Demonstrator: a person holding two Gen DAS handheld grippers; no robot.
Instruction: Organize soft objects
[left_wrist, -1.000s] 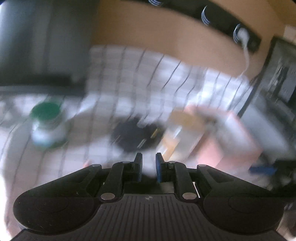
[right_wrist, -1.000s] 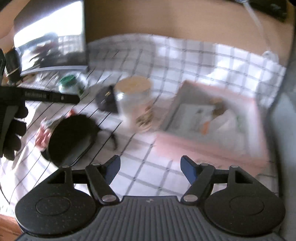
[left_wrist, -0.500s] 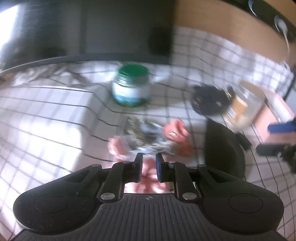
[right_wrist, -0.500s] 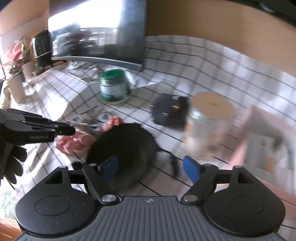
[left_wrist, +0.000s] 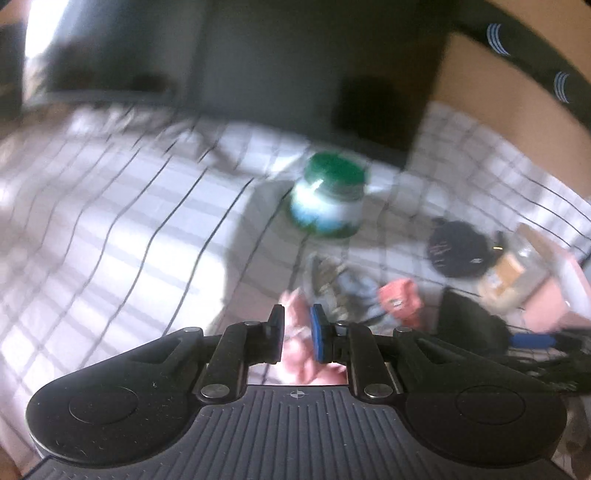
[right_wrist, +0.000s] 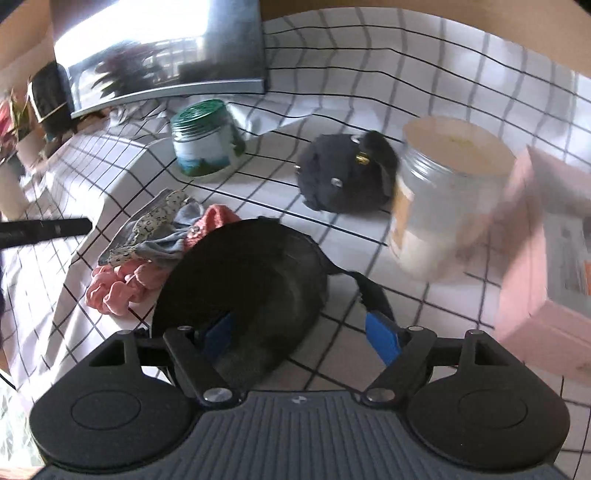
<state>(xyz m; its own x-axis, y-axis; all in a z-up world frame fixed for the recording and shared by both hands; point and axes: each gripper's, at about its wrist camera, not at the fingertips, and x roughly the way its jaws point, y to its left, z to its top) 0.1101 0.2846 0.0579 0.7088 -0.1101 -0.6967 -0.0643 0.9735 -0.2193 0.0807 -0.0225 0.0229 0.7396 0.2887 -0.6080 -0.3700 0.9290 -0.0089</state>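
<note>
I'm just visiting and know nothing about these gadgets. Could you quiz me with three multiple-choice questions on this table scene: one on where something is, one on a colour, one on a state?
1. Where does the pink scrunchie lie?
A. Beside the black pouch, touching its edge
B. Inside the clear jar
C. On the pink box

2. What colour is the lid of the small jar?
A. Red
B. Green
C. Yellow

3. How do the jaws of the right hand-held gripper stand?
A. Clamped on the clear jar
B. Shut tight on nothing
C. Wide apart, holding nothing

Answers: 1 A, it lies on the checked cloth against the pouch; 2 B, the ribbed lid is green; 3 C, its blue pads stand far apart.
</note>
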